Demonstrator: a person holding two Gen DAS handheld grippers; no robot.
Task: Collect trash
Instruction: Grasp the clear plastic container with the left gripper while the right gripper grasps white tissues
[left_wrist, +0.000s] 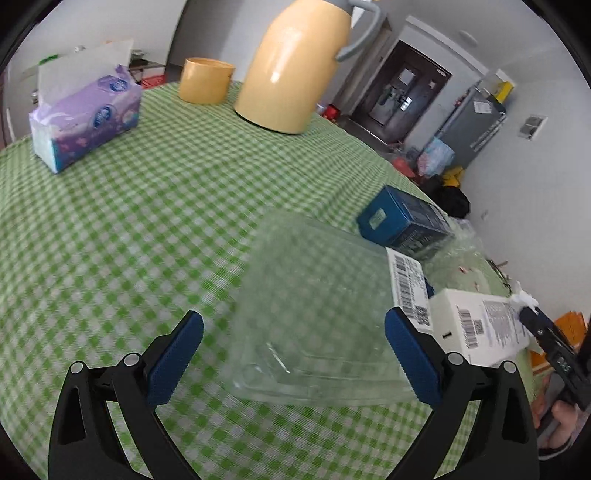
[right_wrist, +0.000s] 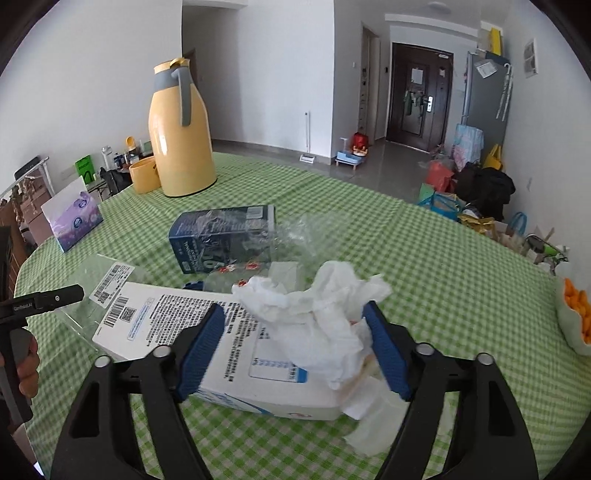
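On the green-checked counter (left_wrist: 147, 221), the trash lay gathered toward the near right side, probably pushed together so it could be lifted in few trips. The left tongs (left_wrist: 293, 363) stood wide open, with their 2 blue pads on either side of a clear plastic clamshell tray (left_wrist: 314, 314) that bore a barcode label; the right pad looked to be touching or almost touching the tray's labelled edge, while the left pad sat well apart from it, so nothing was gripped yet. The right tongs (right_wrist: 293, 350) were also spread, straddling a crumpled white tissue (right_wrist: 317, 314) that rested on top of a flat white printed box (right_wrist: 177, 328). The tissue filled much of the gap and brushed the right pad, but I could not tell whether any pressure was on it; it read as open. Farther off lay a dark blue carton (right_wrist: 221, 238) on its side with crinkled clear wrap (right_wrist: 295, 236) trailing from it, likely more rubbish. The yellow thermos jug (right_wrist: 181, 136), yellow cup (left_wrist: 206, 79) and purple tissue pack (left_wrist: 86, 118) stood at the far side, apart from the litter, seemingly things to keep. No bin was visible in either view.
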